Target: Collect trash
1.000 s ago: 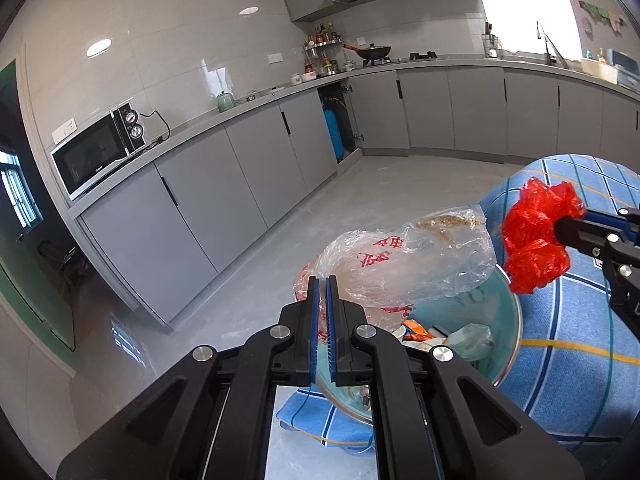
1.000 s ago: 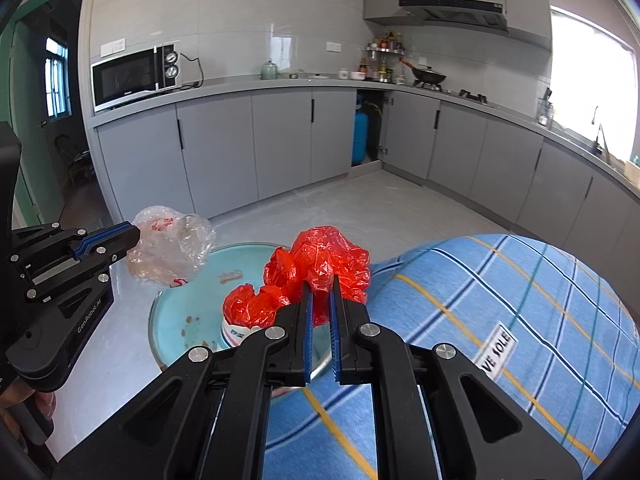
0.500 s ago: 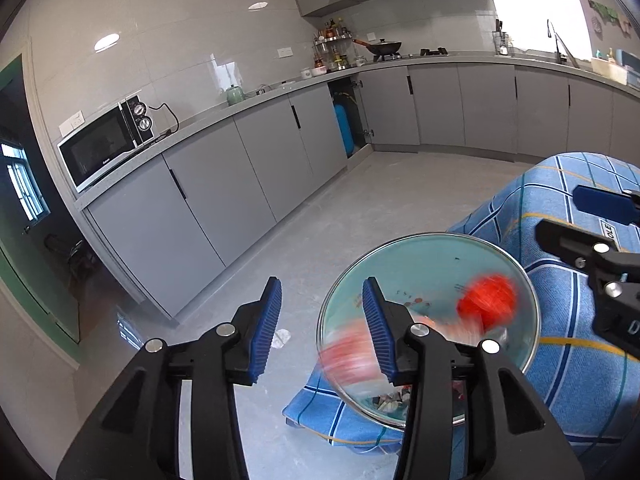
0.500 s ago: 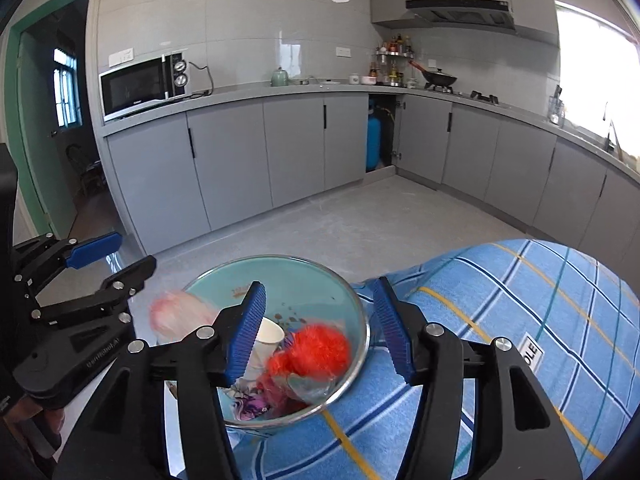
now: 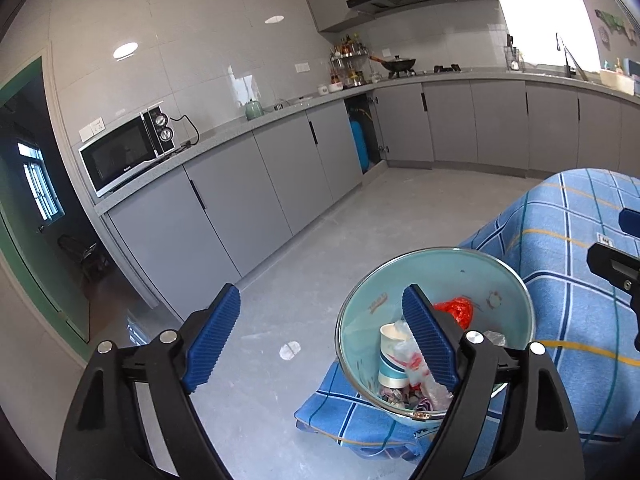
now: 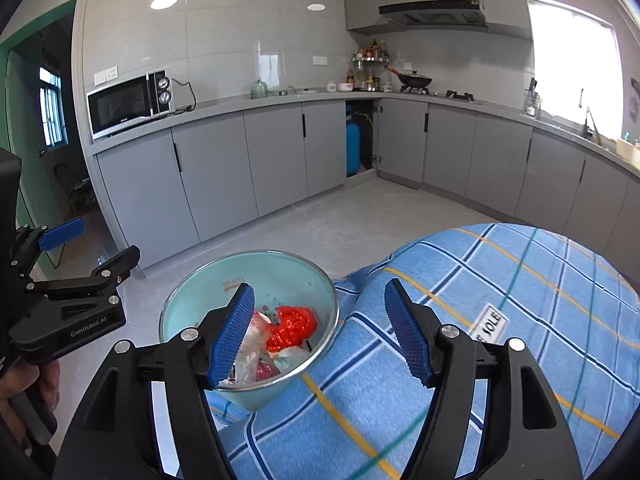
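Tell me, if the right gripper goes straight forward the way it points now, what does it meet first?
Probably the blue checked tablecloth, just right of the pale green enamel basin. The right gripper, jaws opening and empty, points down at the cloth beside the rim; depth is unclear.

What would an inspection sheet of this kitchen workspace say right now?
Surface: blue checked cloth, bare near the fingers.
Job's things: red bag, clear bag and paper cup lie in the basin.
Clutter: white scrap on the floor.
Grippers: left gripper and right gripper opening, nothing between fingers.
Cables: microwave cord.
Surroundings: grey cabinets, blue cylinder, wok.
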Tool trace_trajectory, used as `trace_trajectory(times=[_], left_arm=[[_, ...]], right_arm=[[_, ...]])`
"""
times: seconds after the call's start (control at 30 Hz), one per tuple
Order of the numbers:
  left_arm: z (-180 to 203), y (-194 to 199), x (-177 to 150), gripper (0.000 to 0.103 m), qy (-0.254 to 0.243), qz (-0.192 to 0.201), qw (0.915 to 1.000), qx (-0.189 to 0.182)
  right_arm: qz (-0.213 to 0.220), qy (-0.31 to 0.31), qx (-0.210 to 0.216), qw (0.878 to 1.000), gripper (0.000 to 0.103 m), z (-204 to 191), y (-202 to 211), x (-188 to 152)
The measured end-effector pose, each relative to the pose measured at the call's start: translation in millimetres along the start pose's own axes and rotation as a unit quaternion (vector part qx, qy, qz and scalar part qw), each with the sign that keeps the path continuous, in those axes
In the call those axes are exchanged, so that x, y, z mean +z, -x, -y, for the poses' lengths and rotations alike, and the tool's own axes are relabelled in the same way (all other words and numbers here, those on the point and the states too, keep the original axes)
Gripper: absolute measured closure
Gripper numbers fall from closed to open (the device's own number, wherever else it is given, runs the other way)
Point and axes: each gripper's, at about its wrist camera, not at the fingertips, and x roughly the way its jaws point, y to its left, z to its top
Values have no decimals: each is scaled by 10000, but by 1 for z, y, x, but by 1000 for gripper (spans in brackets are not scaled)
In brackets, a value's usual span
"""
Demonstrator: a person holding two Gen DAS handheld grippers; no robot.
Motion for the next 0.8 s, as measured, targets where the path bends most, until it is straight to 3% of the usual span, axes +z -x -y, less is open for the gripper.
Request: trace_trajectory(times=[0.27,0.8], left_arm=[[-1,24,6,17,15,255,9997,-35],[-11,35,11,14,144,402,9991,-42]], right_arm=[[175,55,-60,9998,34,-5,25,2],[331,81,-164,9993,34,-3,39,7]])
